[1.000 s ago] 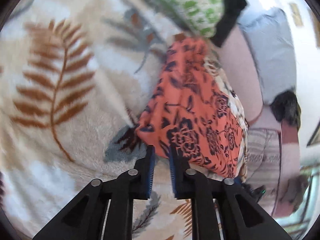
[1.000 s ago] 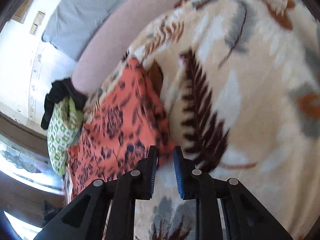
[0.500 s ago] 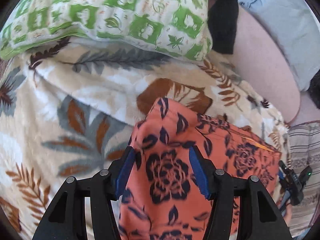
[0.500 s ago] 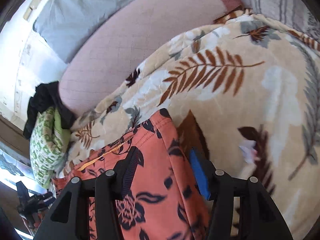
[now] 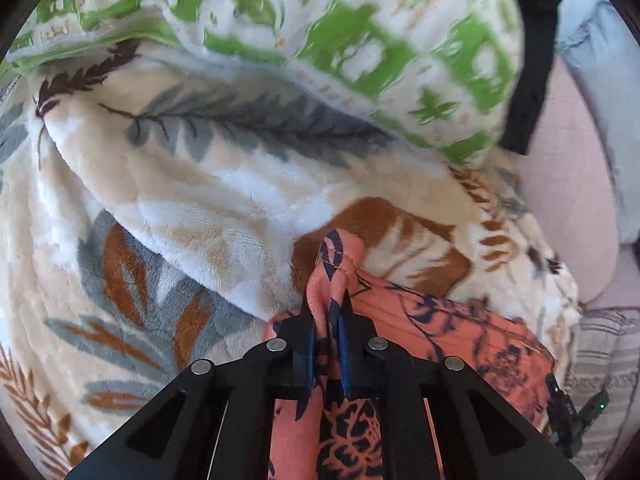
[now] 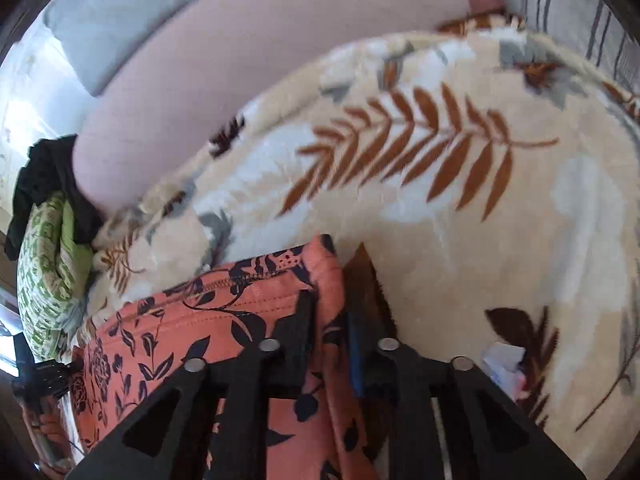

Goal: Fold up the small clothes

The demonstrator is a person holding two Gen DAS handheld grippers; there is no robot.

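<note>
Gripping now: left claw (image 5: 326, 320) and right claw (image 6: 331, 312), wide apart half a second ago, are each clamped on a corner of the orange floral garment (image 5: 440, 320).
Garment: lying on the leaf-print blanket (image 6: 440, 220).
Meaning: likely ready to lift and fold.
Beyond: green pillow (image 5: 360, 40).

We see both views in bright daylight, each bent by the fisheye lens inside a dark round border. In the left wrist view the green patterned pillow (image 5: 360, 40) at the top is smeared by motion blur, while the leaf-print blanket (image 5: 180, 200) below it stays fairly sharp. In the right wrist view the light is strongest at the far left edge, where the wall (image 6: 20, 120) washes out to white, and the brown fern print (image 6: 400, 148) looks soft and smeared
</note>
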